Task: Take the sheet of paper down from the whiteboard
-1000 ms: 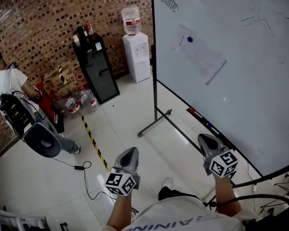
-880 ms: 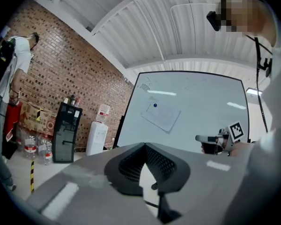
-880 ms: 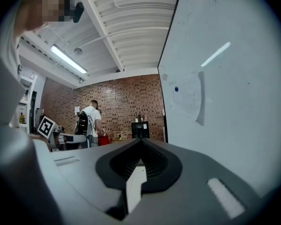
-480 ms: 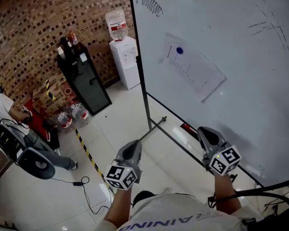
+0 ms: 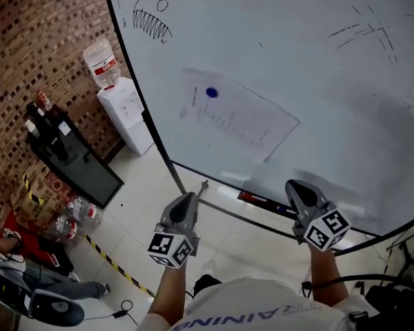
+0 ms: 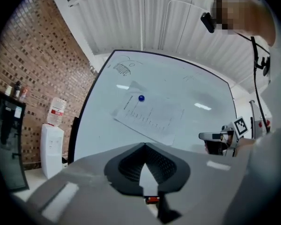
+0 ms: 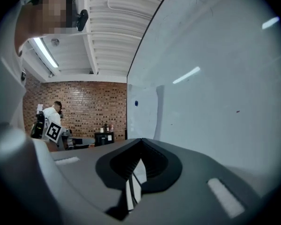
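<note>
Now, paper (image 5: 238, 116): flat on whiteboard (image 5: 317, 40), under blue magnet (image 5: 212, 93); print faint, possibly a table.
Left gripper (image 5: 187, 198): jaws closed, empty, near side, below paper.
Right gripper (image 5: 294, 185): jaws closed, empty, apart from paper.

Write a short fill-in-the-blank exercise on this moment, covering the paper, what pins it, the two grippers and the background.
1. The sheet of paper is pinned to the whiteboard by a round ____ magnet.
2. The left gripper and the right gripper are short of the board, empty, both with their jaws ____.
3. The water dispenser stands against a ____ wall.

Missing words: blue; shut; brick.
</note>
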Demonstrator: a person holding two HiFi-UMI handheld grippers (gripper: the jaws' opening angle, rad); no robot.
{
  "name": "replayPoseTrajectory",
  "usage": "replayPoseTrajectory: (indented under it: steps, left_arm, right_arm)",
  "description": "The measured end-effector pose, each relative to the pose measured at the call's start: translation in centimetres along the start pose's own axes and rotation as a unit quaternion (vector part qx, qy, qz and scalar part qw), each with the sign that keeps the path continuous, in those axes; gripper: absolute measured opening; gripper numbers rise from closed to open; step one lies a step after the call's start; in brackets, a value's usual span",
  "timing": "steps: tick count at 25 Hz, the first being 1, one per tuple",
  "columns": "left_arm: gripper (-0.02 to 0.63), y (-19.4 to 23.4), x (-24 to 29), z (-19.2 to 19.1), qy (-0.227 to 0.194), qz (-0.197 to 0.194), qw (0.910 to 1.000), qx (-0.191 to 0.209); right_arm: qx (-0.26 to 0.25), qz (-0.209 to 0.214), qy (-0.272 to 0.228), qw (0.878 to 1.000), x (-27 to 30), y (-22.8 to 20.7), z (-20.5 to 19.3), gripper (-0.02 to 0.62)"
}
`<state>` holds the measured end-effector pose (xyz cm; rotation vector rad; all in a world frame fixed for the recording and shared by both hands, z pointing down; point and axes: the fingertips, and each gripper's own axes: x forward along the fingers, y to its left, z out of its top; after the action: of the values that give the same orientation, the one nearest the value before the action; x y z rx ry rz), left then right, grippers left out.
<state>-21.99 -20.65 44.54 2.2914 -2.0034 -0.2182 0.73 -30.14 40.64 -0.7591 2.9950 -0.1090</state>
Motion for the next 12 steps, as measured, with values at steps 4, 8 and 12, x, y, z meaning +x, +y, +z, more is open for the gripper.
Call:
replayPoseTrajectory:
  steps: [4, 8, 12]
  left_arm:
    - [0.003, 2.7, 4.1, 2.1, -0.003, -0.067, 0.9976, 0.015]
    - [0.003, 4.5, 7.4, 4.6, -0.014, -0.133, 0.9907, 0.025]
    - [0.003, 5.1, 9.3, 6.0, -0.020, -0.179, 0.9829, 0.039]
  right_arm:
    - [-0.027, -0.070, -0.004, 0.997, 1.6, -0.1, 1.3, 0.003]
    - [-0.052, -0.132, -0.014, 0.990, 2.9, 0.4, 2.9, 0.003]
    - [-0.054, -0.178, -0.027, 0.982, 2.8, 1.1, 4.0, 0.003]
